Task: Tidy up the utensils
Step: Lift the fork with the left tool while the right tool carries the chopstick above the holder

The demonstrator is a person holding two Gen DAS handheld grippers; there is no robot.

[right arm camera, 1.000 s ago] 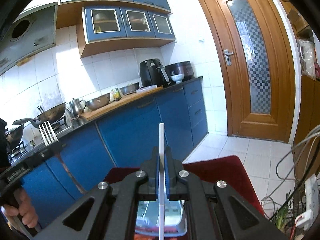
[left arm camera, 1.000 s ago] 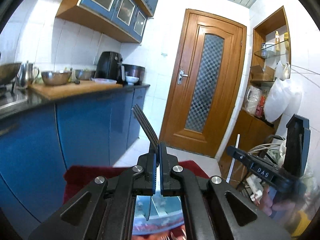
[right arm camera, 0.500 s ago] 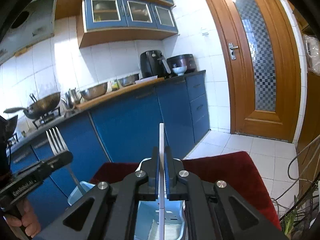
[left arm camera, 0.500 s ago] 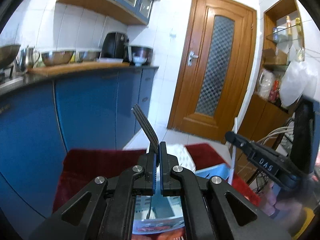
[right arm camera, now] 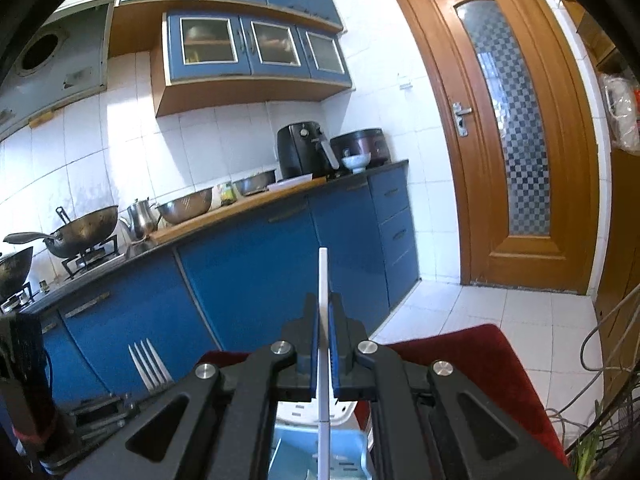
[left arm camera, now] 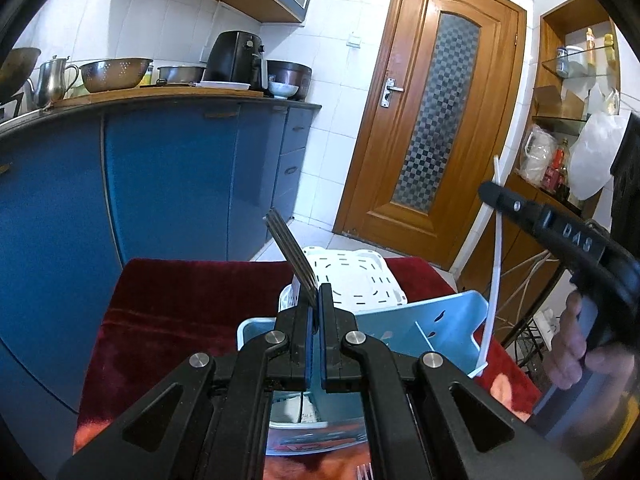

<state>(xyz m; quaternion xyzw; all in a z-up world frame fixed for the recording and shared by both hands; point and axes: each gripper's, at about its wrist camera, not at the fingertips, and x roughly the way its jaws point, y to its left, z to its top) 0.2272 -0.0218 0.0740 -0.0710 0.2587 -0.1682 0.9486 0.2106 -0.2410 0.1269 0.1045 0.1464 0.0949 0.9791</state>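
Fork (left arm camera: 289, 255): metal, tines up, tilted left, clamped in left gripper (left arm camera: 316, 322) above light-blue utensil tray (left arm camera: 432, 322). White slotted basket (left arm camera: 352, 276): behind tray, on red cloth (left arm camera: 192, 300). White plastic utensil (right arm camera: 323, 320): thin, upright, pinched in right gripper (right arm camera: 323, 344), lower end over tray.

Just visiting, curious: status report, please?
Left gripper shut on fork. Right gripper shut on white utensil. Blue organizer below, nothing blocking.
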